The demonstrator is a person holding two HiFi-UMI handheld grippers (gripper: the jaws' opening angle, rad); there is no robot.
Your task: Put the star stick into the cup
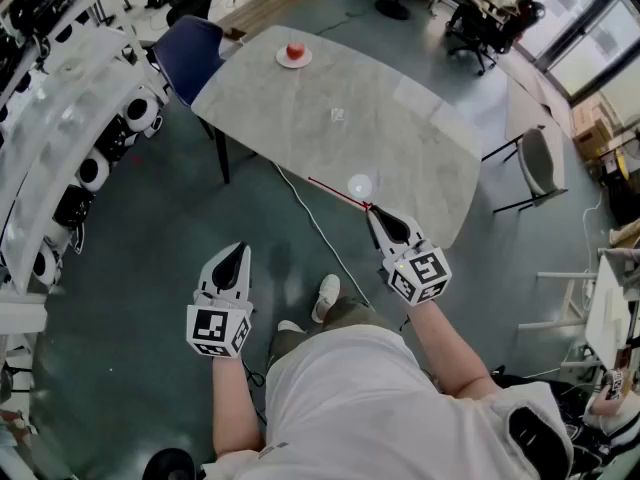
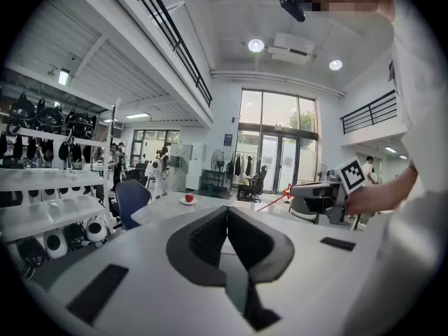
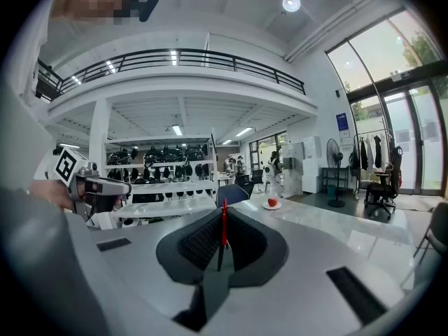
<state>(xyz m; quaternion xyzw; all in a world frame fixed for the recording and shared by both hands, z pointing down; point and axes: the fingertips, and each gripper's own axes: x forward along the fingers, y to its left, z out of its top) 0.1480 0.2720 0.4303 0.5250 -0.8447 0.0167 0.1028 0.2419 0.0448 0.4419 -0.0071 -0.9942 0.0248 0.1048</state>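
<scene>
The star stick [image 1: 338,194] is a thin red rod, and my right gripper [image 1: 376,213] is shut on its end at the table's near edge. It points left, away from the jaws, and passes just in front of the clear cup [image 1: 360,185], which stands upright on the grey table [image 1: 300,108]. In the right gripper view the stick [image 3: 224,221] rises between the closed jaws. My left gripper [image 1: 238,251] hangs over the floor left of the table, shut with nothing in it. The left gripper view shows the stick [image 2: 271,201] and the right gripper [image 2: 292,189] beyond my left gripper's [image 2: 227,222] own closed jaws.
A red apple on a white plate [image 1: 294,54] sits at the table's far end. A small clear object [image 1: 338,115] lies mid-table. A blue chair [image 1: 190,53] stands at the far left corner, a grey chair [image 1: 540,163] on the right, and shelves [image 1: 60,138] line the left.
</scene>
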